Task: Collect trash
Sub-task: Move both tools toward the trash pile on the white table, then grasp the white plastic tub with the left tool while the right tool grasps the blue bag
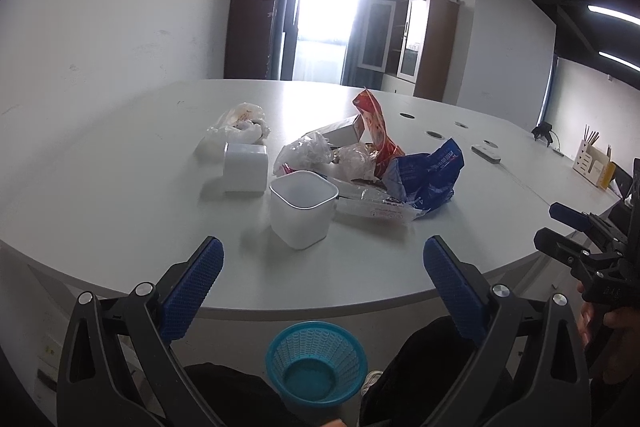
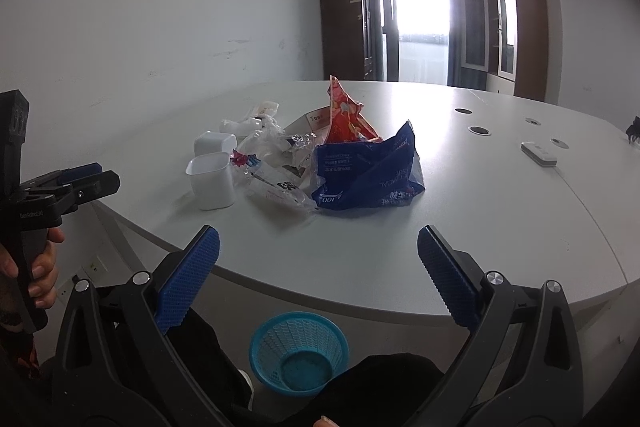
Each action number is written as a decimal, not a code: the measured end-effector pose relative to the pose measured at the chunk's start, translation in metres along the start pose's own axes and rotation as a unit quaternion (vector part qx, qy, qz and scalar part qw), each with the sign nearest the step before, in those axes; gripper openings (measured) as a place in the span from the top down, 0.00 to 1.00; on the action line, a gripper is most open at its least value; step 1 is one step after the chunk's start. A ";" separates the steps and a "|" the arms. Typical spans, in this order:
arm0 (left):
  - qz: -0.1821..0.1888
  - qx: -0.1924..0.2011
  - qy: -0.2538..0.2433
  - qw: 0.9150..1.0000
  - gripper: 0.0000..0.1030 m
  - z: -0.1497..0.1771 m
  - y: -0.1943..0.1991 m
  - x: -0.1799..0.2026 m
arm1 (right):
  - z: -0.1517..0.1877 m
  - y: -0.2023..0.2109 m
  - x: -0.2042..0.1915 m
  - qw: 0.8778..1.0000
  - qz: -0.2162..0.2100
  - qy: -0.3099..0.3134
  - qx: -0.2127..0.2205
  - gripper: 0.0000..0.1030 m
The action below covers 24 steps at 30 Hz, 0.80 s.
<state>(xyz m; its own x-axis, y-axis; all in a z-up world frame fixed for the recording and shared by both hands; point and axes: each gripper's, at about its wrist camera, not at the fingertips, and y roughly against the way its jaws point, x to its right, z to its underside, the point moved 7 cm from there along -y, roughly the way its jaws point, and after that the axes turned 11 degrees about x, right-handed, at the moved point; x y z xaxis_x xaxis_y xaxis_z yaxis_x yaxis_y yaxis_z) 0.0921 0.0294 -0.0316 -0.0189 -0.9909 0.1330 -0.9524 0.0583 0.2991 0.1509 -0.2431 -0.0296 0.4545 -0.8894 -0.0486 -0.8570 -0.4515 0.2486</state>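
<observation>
A pile of trash lies on the white table (image 1: pixel 120 163): a blue wrapper (image 1: pixel 430 177) (image 2: pixel 368 175), a red snack bag (image 1: pixel 374 127) (image 2: pixel 346 113), crumpled clear plastic (image 1: pixel 308 153) (image 2: pixel 276 143), a flat clear packet (image 1: pixel 372 205) (image 2: pixel 276 187) and a white plastic bag (image 1: pixel 240 125). Two white square cups (image 1: pixel 302 209) (image 1: pixel 245 167) stand beside it. A blue basket (image 1: pixel 316 361) (image 2: pixel 298 353) sits on the floor below the table edge. My left gripper (image 1: pixel 320 267) and right gripper (image 2: pixel 318 255) are open and empty, held before the table's near edge.
A white remote (image 2: pixel 538 153) and several round cable holes (image 2: pixel 480 130) are on the table's right side. A desk organiser with pencils (image 1: pixel 594 163) stands at the far right. The person's legs (image 1: pixel 420 367) flank the basket. A wall runs along the left.
</observation>
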 end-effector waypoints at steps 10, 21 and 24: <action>0.002 -0.013 0.005 1.000 0.05 0.010 -0.014 0.000 | 0.009 -0.017 0.015 1.000 0.006 -0.011 -0.013 0.08; -0.023 -0.018 -0.018 0.999 0.05 0.015 -0.014 -0.001 | 0.014 -0.019 0.017 1.000 0.004 -0.020 -0.018 0.08; -0.025 -0.015 -0.017 0.999 0.05 0.014 -0.013 -0.001 | 0.015 -0.019 0.017 1.000 0.003 -0.023 -0.020 0.08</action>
<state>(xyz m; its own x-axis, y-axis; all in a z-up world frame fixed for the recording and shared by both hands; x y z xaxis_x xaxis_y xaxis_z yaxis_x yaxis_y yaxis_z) 0.0999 0.0284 -0.0488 0.0171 -0.9962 0.0850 -0.9431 0.0122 0.3324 0.1711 -0.2509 -0.0492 0.4378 -0.8945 -0.0909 -0.8484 -0.4445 0.2874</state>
